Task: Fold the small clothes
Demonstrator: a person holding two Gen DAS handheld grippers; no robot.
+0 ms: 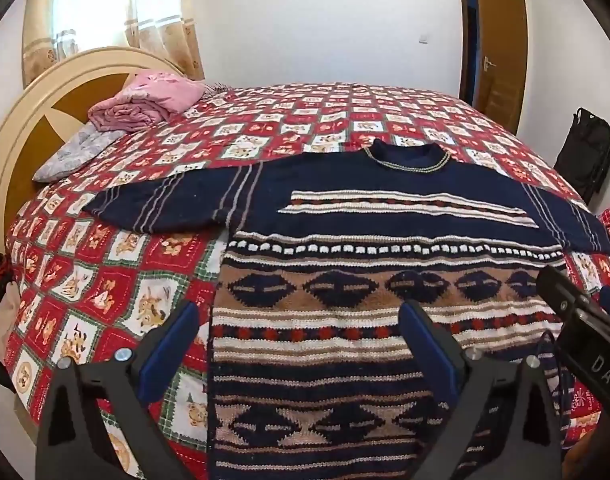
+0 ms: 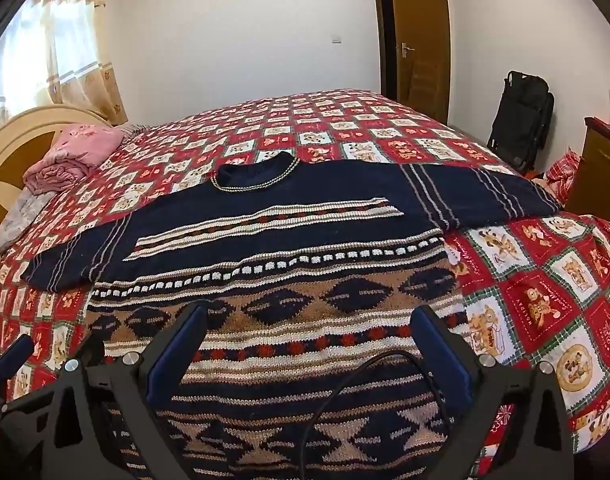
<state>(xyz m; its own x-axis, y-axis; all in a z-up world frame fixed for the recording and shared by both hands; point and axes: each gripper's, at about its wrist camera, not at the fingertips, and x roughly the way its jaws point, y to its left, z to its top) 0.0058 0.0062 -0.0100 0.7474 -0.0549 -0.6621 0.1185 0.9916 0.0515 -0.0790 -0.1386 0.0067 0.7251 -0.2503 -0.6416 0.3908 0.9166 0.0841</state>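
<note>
My left gripper (image 1: 301, 332) and right gripper (image 2: 311, 336) both hover with fingers spread wide and nothing held, low in each frame over the lower half of the knitted sweater (image 1: 385, 280). The sweater lies flat and unfolded on the bed (image 1: 105, 280), filling the middle of each view, collar toward the top and both sleeves stretched out sideways. A pink bundle (image 1: 145, 100), perhaps a folded blanket, sits at upper left by the headboard (image 1: 9, 152).
</note>
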